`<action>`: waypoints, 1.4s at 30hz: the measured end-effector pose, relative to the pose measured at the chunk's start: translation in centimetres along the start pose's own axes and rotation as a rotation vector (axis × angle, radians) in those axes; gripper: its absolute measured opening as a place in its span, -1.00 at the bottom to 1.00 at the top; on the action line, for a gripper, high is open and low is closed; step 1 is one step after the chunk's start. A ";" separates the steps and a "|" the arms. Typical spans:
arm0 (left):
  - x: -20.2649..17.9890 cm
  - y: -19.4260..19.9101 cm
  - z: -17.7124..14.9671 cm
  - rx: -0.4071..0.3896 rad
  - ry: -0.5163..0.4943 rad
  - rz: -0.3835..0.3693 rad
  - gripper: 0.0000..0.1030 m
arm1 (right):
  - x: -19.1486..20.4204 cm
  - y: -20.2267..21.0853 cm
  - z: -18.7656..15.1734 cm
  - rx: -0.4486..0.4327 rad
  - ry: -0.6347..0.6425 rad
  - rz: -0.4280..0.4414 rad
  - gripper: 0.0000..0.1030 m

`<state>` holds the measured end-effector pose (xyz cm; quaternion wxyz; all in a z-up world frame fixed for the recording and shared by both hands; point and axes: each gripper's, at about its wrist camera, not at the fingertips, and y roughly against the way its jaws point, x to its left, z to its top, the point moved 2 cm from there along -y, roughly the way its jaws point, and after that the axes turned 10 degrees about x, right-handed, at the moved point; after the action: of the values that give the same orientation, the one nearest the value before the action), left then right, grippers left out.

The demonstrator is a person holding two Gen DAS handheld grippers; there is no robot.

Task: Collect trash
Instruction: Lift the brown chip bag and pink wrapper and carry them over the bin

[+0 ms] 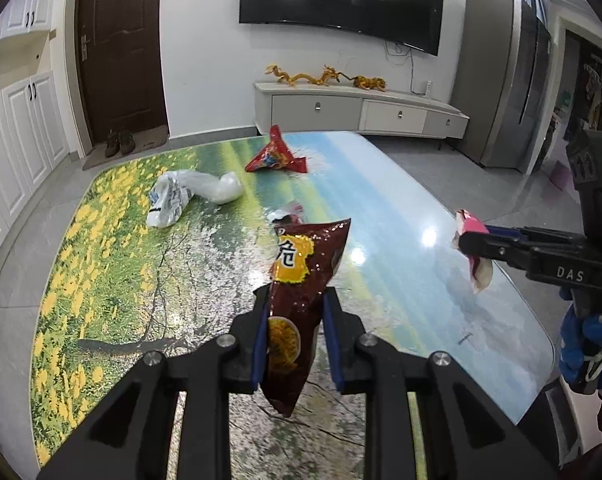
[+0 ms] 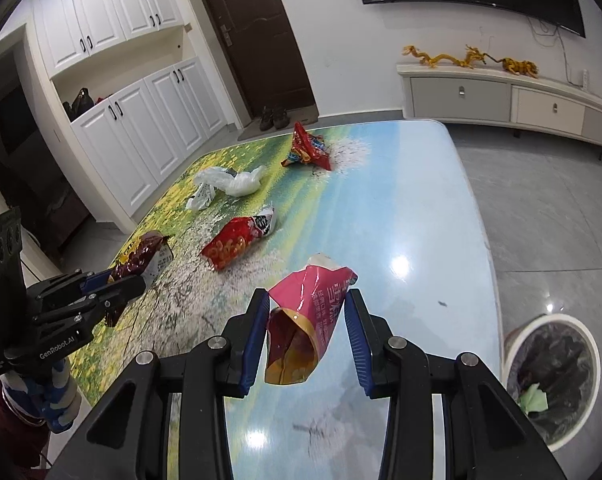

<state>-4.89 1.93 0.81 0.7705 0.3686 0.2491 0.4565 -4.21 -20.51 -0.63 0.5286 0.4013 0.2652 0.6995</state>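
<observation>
Over the counter [image 2: 401, 208] | your right claw [image 2: 307, 338] grips the pink wrapper [image 2: 317, 292], left claw [image 1: 297, 340] clamps the brown chip bag [image 1: 301, 280] | bin [image 2: 551, 380] on the floor lower right, nearer your right hand; judged next drop there.

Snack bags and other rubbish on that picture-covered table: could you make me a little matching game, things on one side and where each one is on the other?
Things:
1. dark brown snack bag
2. pink wrapper
3. white plastic bag
4. bin

Places:
A. lying on the table, over the yellow flowers
B. on the floor beside the table
C. held in the left gripper
D. held in the right gripper

Pairs: 1-C, 2-D, 3-A, 4-B
</observation>
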 end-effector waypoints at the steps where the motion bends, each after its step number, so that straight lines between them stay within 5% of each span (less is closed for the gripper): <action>1: -0.3 0.2 0.0 -0.003 -0.007 0.007 -0.54 | -0.1 0.3 -0.3 -0.004 -0.002 -0.001 -0.25; 13: -4.4 1.9 0.9 -0.042 -0.102 0.078 -0.54 | -2.7 4.0 -3.0 -0.060 -0.044 -0.043 -0.26; 42: -16.0 -3.4 4.5 0.044 -0.329 0.042 -0.54 | -15.4 7.8 -7.0 -0.155 -0.295 -0.105 -0.27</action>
<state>-7.25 -14.82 1.61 0.7829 0.4603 0.1215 0.4005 -12.37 -37.17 -2.54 0.6269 0.4432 0.1504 0.6228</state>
